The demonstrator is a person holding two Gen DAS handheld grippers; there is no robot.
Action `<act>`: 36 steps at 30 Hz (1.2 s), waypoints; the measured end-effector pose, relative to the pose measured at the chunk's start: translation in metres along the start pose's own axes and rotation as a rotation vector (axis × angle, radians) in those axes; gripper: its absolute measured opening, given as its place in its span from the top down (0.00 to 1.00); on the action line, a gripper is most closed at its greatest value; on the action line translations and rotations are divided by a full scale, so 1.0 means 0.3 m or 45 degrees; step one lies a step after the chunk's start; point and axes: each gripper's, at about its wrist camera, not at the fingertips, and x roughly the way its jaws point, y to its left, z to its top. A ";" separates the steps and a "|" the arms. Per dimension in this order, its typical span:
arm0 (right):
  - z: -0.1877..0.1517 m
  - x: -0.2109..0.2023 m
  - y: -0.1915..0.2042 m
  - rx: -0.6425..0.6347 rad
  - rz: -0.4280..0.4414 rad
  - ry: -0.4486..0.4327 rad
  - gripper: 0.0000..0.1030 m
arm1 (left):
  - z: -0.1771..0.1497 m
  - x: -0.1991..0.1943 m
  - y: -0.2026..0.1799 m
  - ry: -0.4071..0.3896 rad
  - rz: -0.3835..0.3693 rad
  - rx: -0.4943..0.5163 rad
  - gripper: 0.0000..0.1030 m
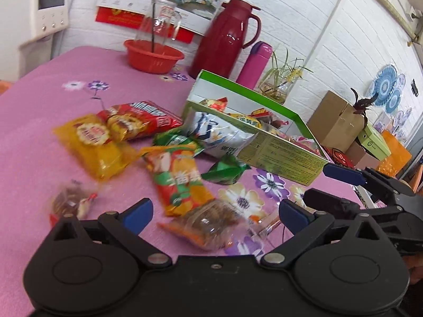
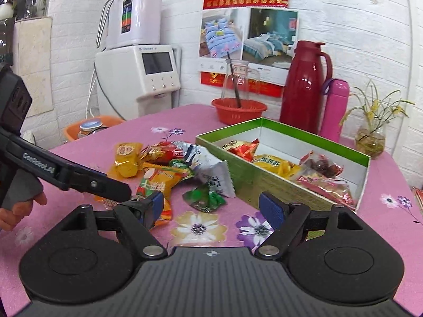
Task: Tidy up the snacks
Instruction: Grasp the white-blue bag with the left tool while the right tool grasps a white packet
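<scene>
A green box point(image 1: 285, 158) point(image 2: 246, 177) sits on the pink tablecloth with several snack packs inside. Loose snacks lie left of it: a yellow pack point(image 1: 92, 142), a red pack point(image 1: 142, 119), a white-blue bag point(image 1: 219, 134) point(image 2: 208, 166), an orange-green pack point(image 1: 179, 179) point(image 2: 156, 185), a small green pack point(image 1: 224, 170) point(image 2: 205, 198). My left gripper point(image 1: 215, 215) is open around a clear brown snack pack point(image 1: 208, 224). My right gripper point(image 2: 215, 210) is open and empty over the cloth, near the box's front.
A red bowl point(image 1: 153, 55) point(image 2: 239, 111) with a glass jar, a red thermos point(image 1: 224, 37) point(image 2: 304, 87), a pink bottle point(image 1: 256, 63) point(image 2: 334, 105) and a plant vase point(image 2: 370, 140) stand behind the box. Another brown snack point(image 1: 70, 202) lies at the left.
</scene>
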 end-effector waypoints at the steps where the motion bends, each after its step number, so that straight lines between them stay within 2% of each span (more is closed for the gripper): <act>1: 0.002 0.008 0.006 0.000 0.003 0.004 0.00 | -0.006 -0.013 0.011 -0.009 0.005 -0.010 0.05; 6: 0.018 0.058 0.033 -0.019 0.018 0.025 0.00 | 0.018 -0.041 0.046 -0.050 0.007 -0.023 0.05; 9: 0.031 0.102 0.035 -0.033 0.016 0.033 0.00 | 0.073 -0.034 0.052 -0.111 -0.034 0.011 0.05; 16: 0.063 0.219 0.005 -0.014 -0.025 0.080 0.00 | 0.214 0.130 0.045 -0.102 -0.024 0.103 0.13; 19: 0.068 0.269 -0.019 0.005 -0.047 0.104 0.00 | 0.250 0.212 0.043 -0.090 -0.017 0.156 0.22; 20: 0.069 0.286 -0.026 0.013 -0.055 0.113 0.00 | 0.261 0.242 0.045 -0.081 -0.013 0.169 0.30; 22: 0.071 0.318 -0.041 0.027 -0.060 0.130 0.00 | 0.275 0.289 0.047 -0.062 -0.019 0.180 0.38; 23: 0.071 0.330 -0.046 0.032 -0.062 0.135 0.02 | 0.279 0.307 0.049 -0.059 -0.020 0.185 0.46; 26: 0.071 0.362 -0.056 0.054 -0.064 0.152 0.03 | 0.290 0.352 0.058 -0.053 -0.017 0.195 0.51; 27: 0.072 0.371 -0.056 0.062 -0.052 0.161 0.07 | 0.293 0.361 0.063 -0.051 -0.027 0.188 0.52; 32: 0.079 0.399 -0.036 0.040 -0.033 0.172 0.15 | 0.304 0.391 0.076 -0.023 -0.104 0.160 0.57; 36: 0.080 0.415 -0.020 0.023 -0.034 0.174 0.28 | 0.291 0.410 0.075 -0.001 -0.139 0.161 0.57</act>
